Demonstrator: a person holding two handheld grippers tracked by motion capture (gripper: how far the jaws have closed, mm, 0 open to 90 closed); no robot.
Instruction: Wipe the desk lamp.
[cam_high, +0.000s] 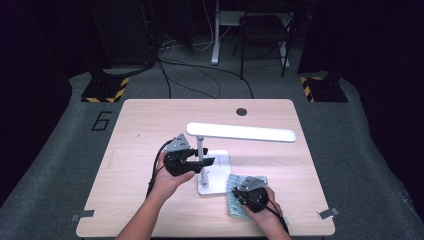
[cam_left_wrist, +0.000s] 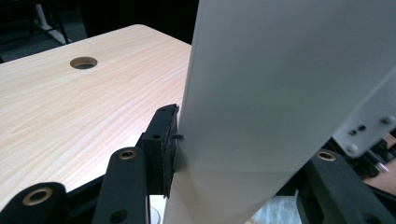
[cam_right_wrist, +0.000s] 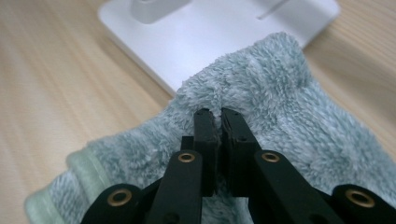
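**Gripping findings: lamp held, cloth pinched**

Clamping the upright post of the white desk lamp (cam_high: 220, 150), the left gripper (cam_high: 200, 161) has one black pad pressed flat against the post's side in the left gripper view; the opposite jaw sits behind the post on its far side. The person's left hand (cam_high: 170, 182) wraps the gripper body from below.

The right gripper (cam_right_wrist: 217, 114) has its jaws closed together, tips meeting on the fluffy grey-green cloth (cam_right_wrist: 280, 126) (whether a fold of pile is actually caught between the pads cannot be told). In the high view this gripper lies over the cloth just beside the near right corner of the lamp's base (cam_high: 215, 175).

The cloth lies flat on the table (cam_high: 140, 130), its far edge lapping onto the corner of the base, as seen in the right gripper view. The lamp stands near the table's middle, its long head (cam_high: 242, 132) level and reaching toward the right. A round cable hole (cam_high: 241, 111) sits near the table's far edge.
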